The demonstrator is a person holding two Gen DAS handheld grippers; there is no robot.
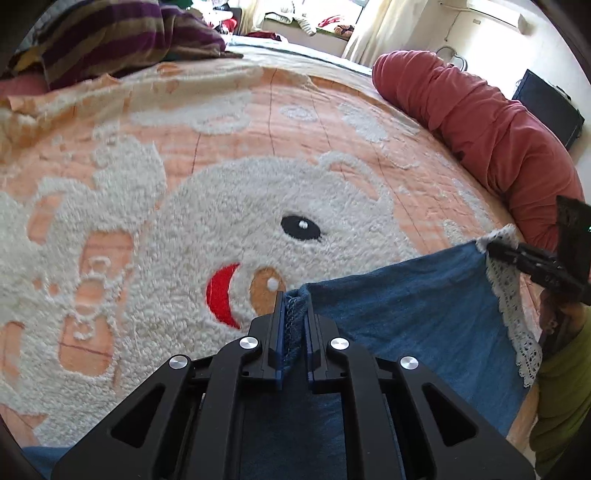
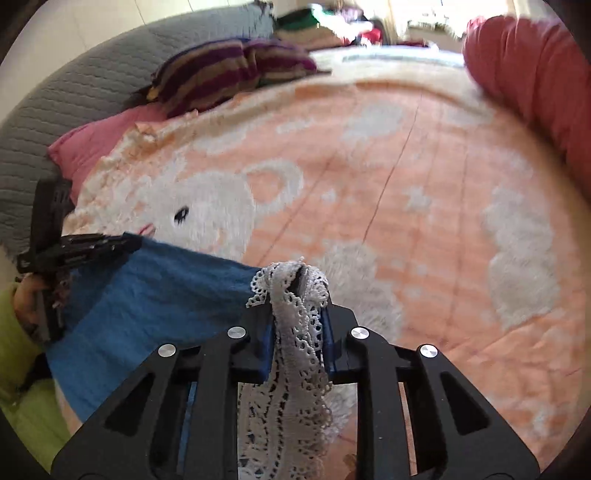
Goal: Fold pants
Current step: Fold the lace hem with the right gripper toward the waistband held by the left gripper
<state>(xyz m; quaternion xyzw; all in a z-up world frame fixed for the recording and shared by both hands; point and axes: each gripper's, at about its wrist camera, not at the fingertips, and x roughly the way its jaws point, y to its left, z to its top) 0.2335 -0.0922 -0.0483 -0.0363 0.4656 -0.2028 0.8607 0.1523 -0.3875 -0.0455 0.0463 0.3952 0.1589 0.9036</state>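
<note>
Both grippers, left gripper point(image 1: 293, 310) clamped on the stitched hem, right gripper point(image 2: 299, 295) on the lace trim point(image 2: 295, 354), hold soft, limp denim pants point(image 1: 406, 295) low in frame, corners best pinched.

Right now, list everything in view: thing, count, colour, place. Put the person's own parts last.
pants: one, blue denim, held up over the blanket between both grippers
lace trim: one strip, white, along the pants' edge, pinched in the right gripper
blanket: one, peach with a white fluffy bear, spread across the bed
bolster: one, red, along the right side of the bed
striped cloth: one, purple and tan, at the far left
pink pillow: one, under the striped cloth
grey quilted cover: one, far left edge
clothes pile: several, mixed colours, far end by the window
left gripper: black, shut on the denim hem
right gripper: black, shut on the lace
sleeve: green, lower left
</note>
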